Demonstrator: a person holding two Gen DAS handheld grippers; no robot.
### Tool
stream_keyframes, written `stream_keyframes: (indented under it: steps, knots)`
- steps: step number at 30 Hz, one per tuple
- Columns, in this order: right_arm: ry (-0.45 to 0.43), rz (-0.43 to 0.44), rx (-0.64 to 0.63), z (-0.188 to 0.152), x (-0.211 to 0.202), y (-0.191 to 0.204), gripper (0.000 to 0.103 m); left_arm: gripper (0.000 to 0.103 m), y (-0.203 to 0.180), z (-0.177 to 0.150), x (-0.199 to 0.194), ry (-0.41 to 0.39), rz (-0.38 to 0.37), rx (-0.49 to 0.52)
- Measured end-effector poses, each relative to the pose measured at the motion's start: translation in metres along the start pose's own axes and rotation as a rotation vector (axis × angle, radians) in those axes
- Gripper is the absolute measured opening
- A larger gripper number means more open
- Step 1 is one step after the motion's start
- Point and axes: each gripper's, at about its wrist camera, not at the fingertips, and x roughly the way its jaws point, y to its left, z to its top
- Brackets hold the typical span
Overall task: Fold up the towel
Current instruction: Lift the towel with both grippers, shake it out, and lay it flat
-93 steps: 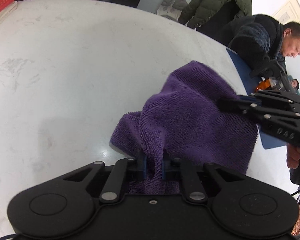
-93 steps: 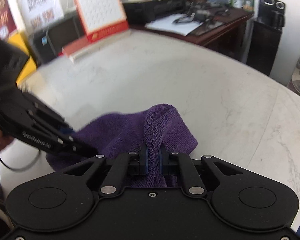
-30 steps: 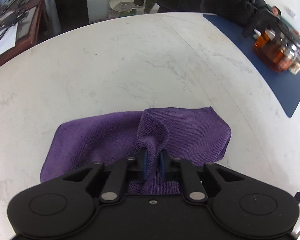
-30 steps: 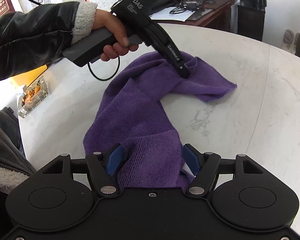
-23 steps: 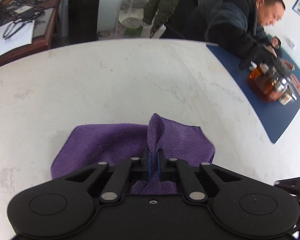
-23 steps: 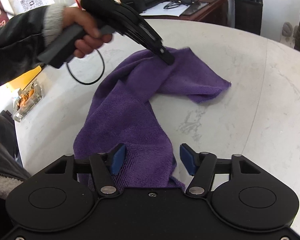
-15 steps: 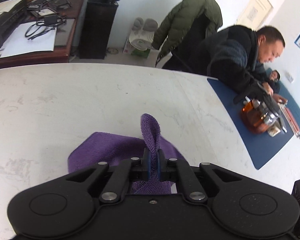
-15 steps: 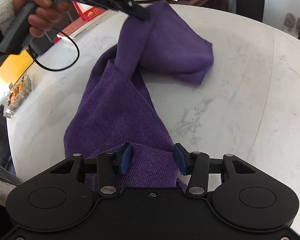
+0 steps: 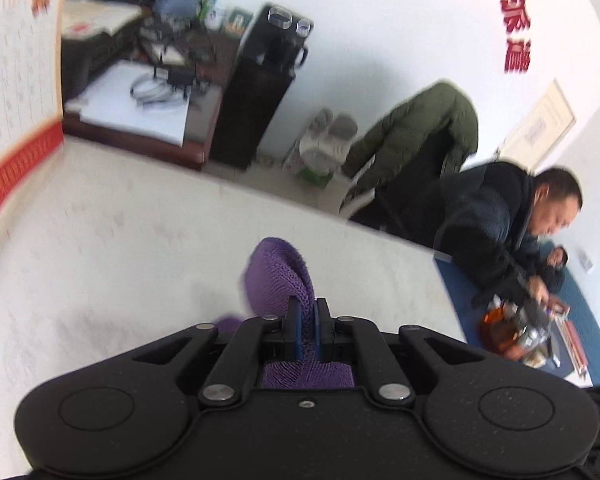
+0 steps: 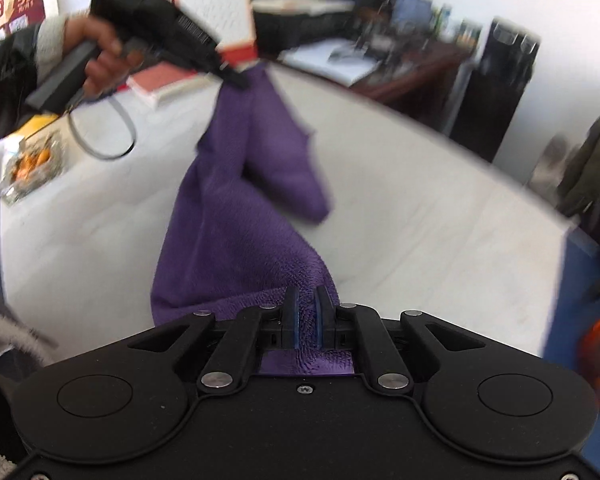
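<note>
The right gripper (image 10: pixel 305 316), at the bottom centre of its view, is clenched on one end of the purple towel (image 10: pixel 236 216). The left gripper (image 10: pixel 236 78), in the upper left, pinches the opposite end. Most of the cloth hangs stretched between them above the white table (image 10: pixel 420 220), probably to straighten it for a fold.

We carry two matte black grippers — the right gripper (image 10: pixel 306 314) and left gripper (image 9: pixel 307 322) each have blue-padded fingers, silver pivot screws and round raised discs. A black cable (image 10: pixel 100 136) loops beneath the left one's grey handle — our sleeve (image 10: pixel 8 68) is black leather with a pale knit cuff.
</note>
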Motion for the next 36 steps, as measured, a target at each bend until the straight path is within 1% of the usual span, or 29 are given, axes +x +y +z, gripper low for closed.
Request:
stream_keyframes:
  steps: [1, 3, 5, 6, 7, 9, 10, 12, 15, 16, 17, 19, 20, 21, 22, 23, 24, 26, 28, 30, 33, 34, 36]
  knots:
    - [-0.047, -0.043, -0.035, 0.014, -0.014, -0.008, 0.007, 0.005, -0.003, 0.008, -0.012, -0.036, -0.005, 0.002]
    - [-0.104, -0.096, -0.087, 0.027, -0.032, -0.014, 0.007, 0.005, -0.012, 0.022, -0.041, -0.115, -0.022, 0.01]
    - [-0.183, -0.171, -0.167, 0.044, -0.058, -0.018, 0.007, 0.005, -0.019, 0.029, -0.073, -0.185, -0.035, 0.021]
    - [-0.222, -0.209, -0.206, 0.053, -0.071, -0.02, 0.007, 0.006, -0.021, 0.028, -0.084, -0.205, -0.041, 0.021]
    - [-0.244, -0.228, -0.239, 0.054, -0.08, -0.019, 0.007, 0.006, -0.023, 0.025, -0.092, -0.216, -0.045, 0.019]
    - [-0.268, -0.235, -0.27, 0.05, -0.089, -0.014, 0.007, 0.006, -0.022, 0.012, -0.104, -0.212, -0.053, 0.009]
    - [-0.274, -0.229, -0.284, 0.046, -0.092, -0.011, 0.007, 0.006, -0.021, 0.002, -0.108, -0.197, -0.046, 0.001]
    - [-0.226, -0.183, -0.302, 0.025, -0.088, 0.001, 0.007, 0.006, -0.017, -0.024, -0.108, -0.143, -0.019, -0.018]
    - [-0.11, -0.106, -0.303, -0.016, -0.065, 0.024, 0.007, 0.006, -0.001, -0.075, -0.098, -0.033, 0.04, -0.078]
    - [-0.083, -0.085, -0.293, -0.027, -0.058, 0.032, 0.007, 0.006, 0.007, -0.097, -0.09, 0.018, 0.065, -0.11]
    - [-0.045, -0.046, -0.263, -0.043, -0.047, 0.041, 0.007, 0.007, 0.017, -0.122, -0.081, 0.08, 0.094, -0.149]
    - [0.071, 0.045, -0.177, -0.087, -0.015, 0.062, 0.007, 0.007, 0.03, -0.156, -0.069, 0.157, 0.144, -0.203]
    - [0.119, 0.077, -0.148, -0.104, -0.004, 0.069, 0.007, 0.007, 0.037, -0.177, -0.063, 0.207, 0.165, -0.233]
    - [0.148, 0.09, -0.131, -0.115, 0.003, 0.072, 0.007, 0.007, 0.042, -0.191, -0.06, 0.241, 0.175, -0.252]
    - [0.175, 0.101, -0.119, -0.124, 0.008, 0.077, 0.008, 0.007, 0.044, -0.198, -0.062, 0.257, 0.183, -0.248]
    - [0.227, 0.121, -0.099, -0.137, 0.014, 0.084, 0.009, 0.007, 0.044, -0.207, -0.064, 0.275, 0.195, -0.234]
    - [0.239, 0.126, -0.087, -0.141, 0.013, 0.086, 0.011, 0.008, 0.044, -0.215, -0.066, 0.293, 0.208, -0.221]
    - [0.233, 0.139, -0.054, -0.143, 0.005, 0.087, 0.025, 0.012, 0.046, -0.223, -0.072, 0.314, 0.218, -0.22]
    - [0.227, 0.155, 0.003, -0.138, -0.004, 0.079, 0.033, 0.013, 0.047, -0.226, -0.082, 0.314, 0.224, -0.23]
    - [0.229, 0.172, 0.082, -0.133, -0.016, 0.063, 0.033, 0.014, 0.049, -0.229, -0.1, 0.305, 0.227, -0.239]
    - [0.19, 0.191, 0.203, -0.126, -0.035, 0.04, 0.036, 0.014, 0.051, -0.229, -0.127, 0.268, 0.249, -0.25]
    - [0.16, 0.188, 0.252, -0.123, -0.042, 0.03, 0.038, 0.015, 0.05, -0.225, -0.134, 0.25, 0.255, -0.249]
    - [0.114, 0.172, 0.307, -0.122, -0.052, 0.015, 0.042, 0.016, 0.049, -0.212, -0.14, 0.2, 0.262, -0.231]
